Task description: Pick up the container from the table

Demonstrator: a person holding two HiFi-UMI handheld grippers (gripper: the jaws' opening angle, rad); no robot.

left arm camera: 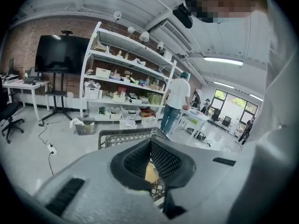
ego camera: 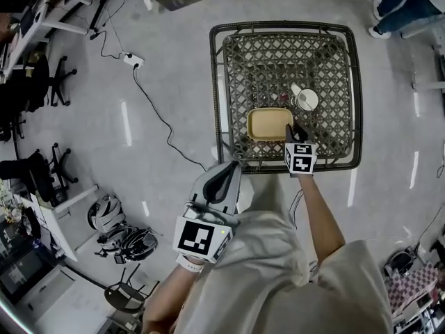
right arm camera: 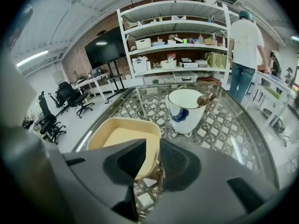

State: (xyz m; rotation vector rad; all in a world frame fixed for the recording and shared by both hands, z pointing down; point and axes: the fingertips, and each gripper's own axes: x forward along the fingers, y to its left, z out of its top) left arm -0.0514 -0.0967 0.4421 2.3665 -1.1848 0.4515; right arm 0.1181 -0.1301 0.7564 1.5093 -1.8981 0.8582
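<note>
Two grippers: right gripper (ego camera: pixel 293 128) is pinched on the near right rim of the tan container (ego camera: pixel 268 124), which sits on the lattice table (ego camera: pixel 354 82). Lift it level, clear of the cup (ego camera: pixel 306 100). Left gripper (ego camera: pixel 232 167) is closed and empty.

No word, number or brand name can be read anywhere. The only printed signs are black-and-white square markers. One set is on the cube (ego camera: pixel 300 157) of the right gripper (ego camera: pixel 292 128), just beside the near right corner of the container (ego camera: pixel 270 124). The other is on the cube (ego camera: pixel 201 236) of the left gripper (ego camera: pixel 235 164), well nearer the person than the container. Both show block patterns, not letters. On the shelving (right arm camera: pixel 177 45) far beyond the container, the boxes are too small and blurred for any label to be made out.
</note>
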